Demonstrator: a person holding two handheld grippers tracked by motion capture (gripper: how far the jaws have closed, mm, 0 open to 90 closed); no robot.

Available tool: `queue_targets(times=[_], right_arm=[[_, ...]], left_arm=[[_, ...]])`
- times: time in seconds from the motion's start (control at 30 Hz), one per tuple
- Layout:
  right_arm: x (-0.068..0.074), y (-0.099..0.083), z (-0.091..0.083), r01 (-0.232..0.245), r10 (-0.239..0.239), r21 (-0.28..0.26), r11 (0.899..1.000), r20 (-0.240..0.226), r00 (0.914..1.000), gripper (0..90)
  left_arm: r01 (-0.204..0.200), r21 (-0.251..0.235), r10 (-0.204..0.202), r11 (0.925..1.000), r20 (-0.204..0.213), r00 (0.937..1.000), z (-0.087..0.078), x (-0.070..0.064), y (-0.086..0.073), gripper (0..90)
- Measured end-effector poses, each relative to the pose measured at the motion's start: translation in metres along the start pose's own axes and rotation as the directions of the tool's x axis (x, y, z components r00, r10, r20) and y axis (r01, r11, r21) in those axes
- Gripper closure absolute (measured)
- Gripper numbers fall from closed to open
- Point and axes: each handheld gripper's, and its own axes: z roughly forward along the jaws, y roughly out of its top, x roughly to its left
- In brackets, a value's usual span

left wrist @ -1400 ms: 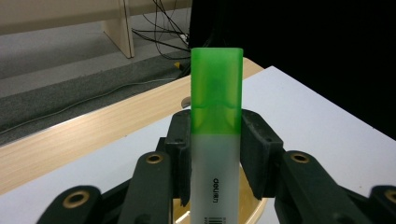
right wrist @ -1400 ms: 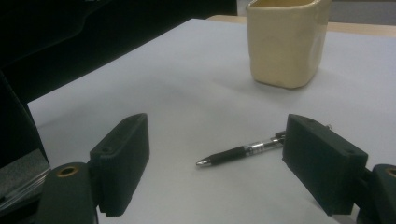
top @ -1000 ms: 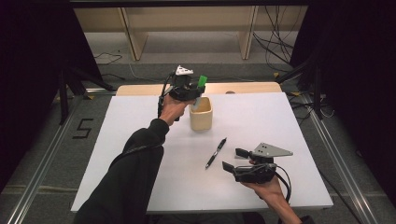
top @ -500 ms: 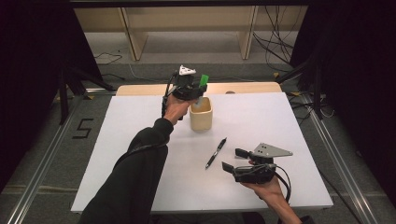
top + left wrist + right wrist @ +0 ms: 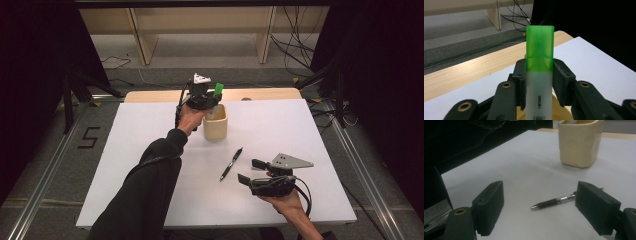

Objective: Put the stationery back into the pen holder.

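Green-capped and frosted in the body, the highlighter (image 5: 539, 75) stands upright at the centre of the left gripper view, clamped between the two pads of the left tongs (image 5: 539, 83); that view lets one read small print and a barcode on its barrel. In the high view the same highlighter (image 5: 217, 92) is a small green tip in the upper middle of the frame, directly above the cream cup (image 5: 215, 121). The right gripper view shows the right tongs (image 5: 541, 207) spread wide and holding nothing, low over the white bench (image 5: 524, 162), with a black pen (image 5: 554, 201) lying between its pads and the cup (image 5: 580, 142) at upper right. From above, the pen (image 5: 231, 164) lies just left of the right tongs (image 5: 250, 171).
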Motion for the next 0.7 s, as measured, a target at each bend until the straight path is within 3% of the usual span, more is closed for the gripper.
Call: queue_targets(times=[0.7], right_arm=[[0.000, 0.000, 0.001, -0.001, 0.001, 0.005, 1.000, -0.001, 1.0000, 24.1]], left_arm=[[0.004, 0.049, -0.004, 0.9988, -0.008, 1.0000, 0.007, 0.001, -0.014, 66.0]])
